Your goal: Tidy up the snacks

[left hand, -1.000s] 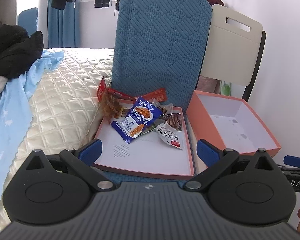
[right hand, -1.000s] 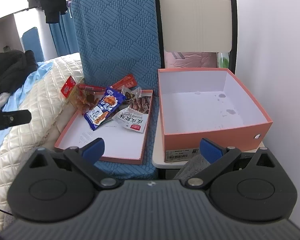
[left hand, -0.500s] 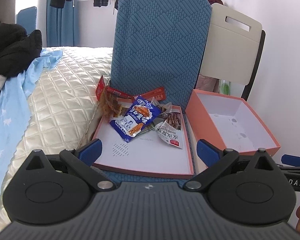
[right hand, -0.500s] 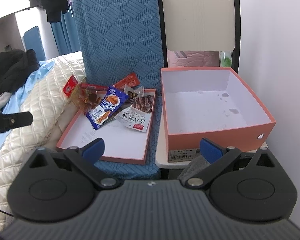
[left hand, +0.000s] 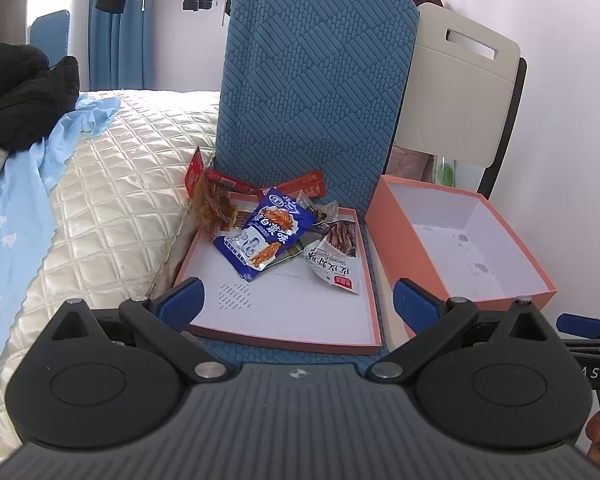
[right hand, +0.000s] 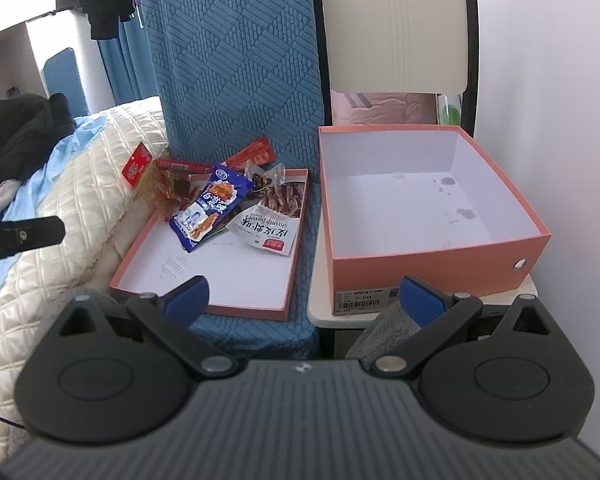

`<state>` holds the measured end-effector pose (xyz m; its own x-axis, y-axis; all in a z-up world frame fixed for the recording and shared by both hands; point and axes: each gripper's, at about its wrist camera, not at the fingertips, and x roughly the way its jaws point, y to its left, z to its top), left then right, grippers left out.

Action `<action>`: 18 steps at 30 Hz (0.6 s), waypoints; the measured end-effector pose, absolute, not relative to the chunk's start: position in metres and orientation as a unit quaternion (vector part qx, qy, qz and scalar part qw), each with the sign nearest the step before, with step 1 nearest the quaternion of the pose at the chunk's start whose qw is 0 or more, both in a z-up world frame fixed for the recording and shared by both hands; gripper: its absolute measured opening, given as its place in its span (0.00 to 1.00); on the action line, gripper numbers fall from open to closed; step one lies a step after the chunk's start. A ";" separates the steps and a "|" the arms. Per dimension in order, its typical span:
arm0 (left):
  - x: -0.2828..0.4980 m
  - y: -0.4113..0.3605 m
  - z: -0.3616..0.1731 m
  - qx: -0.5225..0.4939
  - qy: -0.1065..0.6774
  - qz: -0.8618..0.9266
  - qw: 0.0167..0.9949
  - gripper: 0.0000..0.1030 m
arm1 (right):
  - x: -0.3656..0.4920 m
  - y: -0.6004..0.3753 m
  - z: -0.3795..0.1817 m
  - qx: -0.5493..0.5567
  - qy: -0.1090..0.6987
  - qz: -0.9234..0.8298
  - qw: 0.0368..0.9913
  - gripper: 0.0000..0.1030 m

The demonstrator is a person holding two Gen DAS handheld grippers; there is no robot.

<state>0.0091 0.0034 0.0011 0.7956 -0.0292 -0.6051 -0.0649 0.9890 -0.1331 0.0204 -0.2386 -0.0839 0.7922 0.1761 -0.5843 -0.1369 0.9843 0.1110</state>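
Several snack packets lie at the far end of a shallow orange box lid (left hand: 284, 336) (right hand: 204, 304) on a blue chair seat: a blue packet (left hand: 266, 238) (right hand: 212, 206), a white shrimp-flavour packet (left hand: 334, 260) (right hand: 270, 222), a clear packet of brown snacks (left hand: 212, 204) (right hand: 168, 190) and red packets (left hand: 306, 184) (right hand: 254, 154). An empty orange box (left hand: 452, 264) (right hand: 432, 264) stands to the right of the lid. My left gripper (left hand: 298, 300) is open and empty before the lid's near edge. My right gripper (right hand: 302, 298) is open and empty, between lid and box.
A blue chair back (left hand: 320, 92) (right hand: 240, 64) rises behind the lid. A cream chair (left hand: 456, 84) (right hand: 396, 28) carries the box. A quilted bed (left hand: 100, 184) with a blue sheet and black clothes (left hand: 20, 96) lies left. A white wall is on the right.
Both grippers have shifted slightly, so the lid and box sit a little differently in view. Both stay open and empty. The snacks have not moved.
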 end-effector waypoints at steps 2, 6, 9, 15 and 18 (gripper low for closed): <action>0.009 0.004 0.001 -0.074 0.320 0.009 0.945 0.99 | 0.020 -0.239 -0.084 0.032 0.312 0.083 0.946 1.00; 0.008 0.002 -0.001 -0.075 0.321 0.007 0.944 0.99 | 0.019 -0.239 -0.085 0.030 0.315 0.081 0.945 1.00; 0.006 0.002 -0.002 -0.075 0.321 0.005 0.944 0.99 | 0.019 -0.240 -0.087 0.030 0.318 0.075 0.945 1.00; 0.003 0.002 -0.004 -0.076 0.322 0.006 0.944 0.99 | 0.018 -0.240 -0.088 0.037 0.322 0.092 0.942 1.00; 0.004 0.002 -0.006 -0.077 0.325 0.007 0.943 0.99 | 0.019 -0.238 -0.091 0.036 0.325 0.097 0.940 1.00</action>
<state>0.0042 0.0022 -0.0059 0.7887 -0.0368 -0.6136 -0.0630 0.9881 -0.1403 0.0186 -0.2379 -0.0905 0.7703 0.2056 -0.6036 -0.1582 0.9786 0.1314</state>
